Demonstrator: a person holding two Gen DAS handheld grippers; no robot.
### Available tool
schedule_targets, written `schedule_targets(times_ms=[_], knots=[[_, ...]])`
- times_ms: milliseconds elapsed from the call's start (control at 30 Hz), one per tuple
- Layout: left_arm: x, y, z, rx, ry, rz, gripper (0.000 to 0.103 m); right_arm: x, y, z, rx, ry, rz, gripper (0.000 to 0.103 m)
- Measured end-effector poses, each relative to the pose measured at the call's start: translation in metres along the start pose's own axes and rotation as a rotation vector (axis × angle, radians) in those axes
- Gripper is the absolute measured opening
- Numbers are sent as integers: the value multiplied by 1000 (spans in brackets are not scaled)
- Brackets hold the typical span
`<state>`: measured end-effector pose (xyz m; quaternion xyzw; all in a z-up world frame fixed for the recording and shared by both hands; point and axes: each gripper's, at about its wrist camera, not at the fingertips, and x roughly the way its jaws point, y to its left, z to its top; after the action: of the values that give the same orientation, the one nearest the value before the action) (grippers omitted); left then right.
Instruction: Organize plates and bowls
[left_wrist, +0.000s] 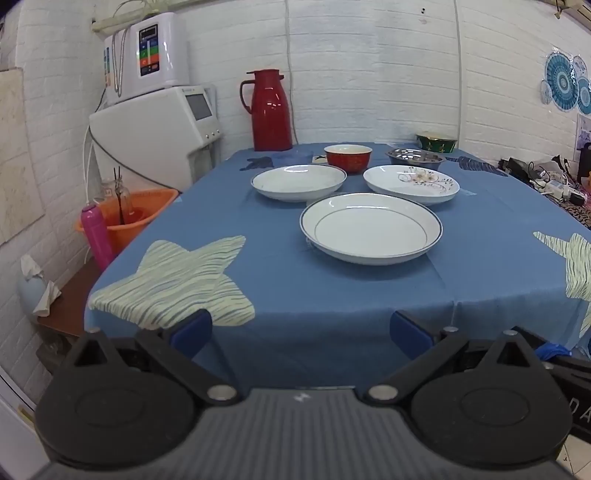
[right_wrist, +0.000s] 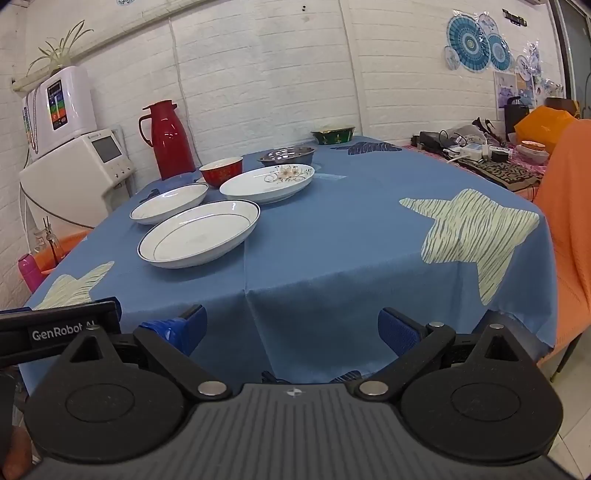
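Three white plates lie on the blue tablecloth (left_wrist: 332, 295): a blue-rimmed plate (left_wrist: 371, 229) (right_wrist: 199, 233) nearest, a plain plate (left_wrist: 298, 181) (right_wrist: 169, 203) behind it to the left, and a flowered plate (left_wrist: 412, 183) (right_wrist: 267, 182) behind it to the right. Farther back stand a red bowl (left_wrist: 348, 158) (right_wrist: 221, 170), a metal bowl (left_wrist: 415, 158) (right_wrist: 287, 155) and a green bowl (left_wrist: 436, 142) (right_wrist: 333, 134). My left gripper (left_wrist: 301, 332) and my right gripper (right_wrist: 291, 328) hang open before the table's near edge, holding nothing.
A red thermos jug (left_wrist: 269, 110) (right_wrist: 166, 138) stands at the table's far left corner. White appliances (left_wrist: 159, 129) and an orange basin (left_wrist: 129, 218) sit left of the table. Cluttered cables (right_wrist: 480, 147) and an orange-covered chair (right_wrist: 569, 229) are on the right.
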<state>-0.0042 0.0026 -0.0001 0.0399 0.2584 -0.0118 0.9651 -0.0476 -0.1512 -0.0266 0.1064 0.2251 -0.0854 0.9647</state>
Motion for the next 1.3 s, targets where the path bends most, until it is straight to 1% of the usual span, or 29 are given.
schedule_targets(times_ms=[767,1300], knots=[[6,2,-3,1,21,-11,102,6,-1,-3,23,34,14,87],[6,2,-3,2,18,-11,102,8,-2,-4,34,46,20,87]])
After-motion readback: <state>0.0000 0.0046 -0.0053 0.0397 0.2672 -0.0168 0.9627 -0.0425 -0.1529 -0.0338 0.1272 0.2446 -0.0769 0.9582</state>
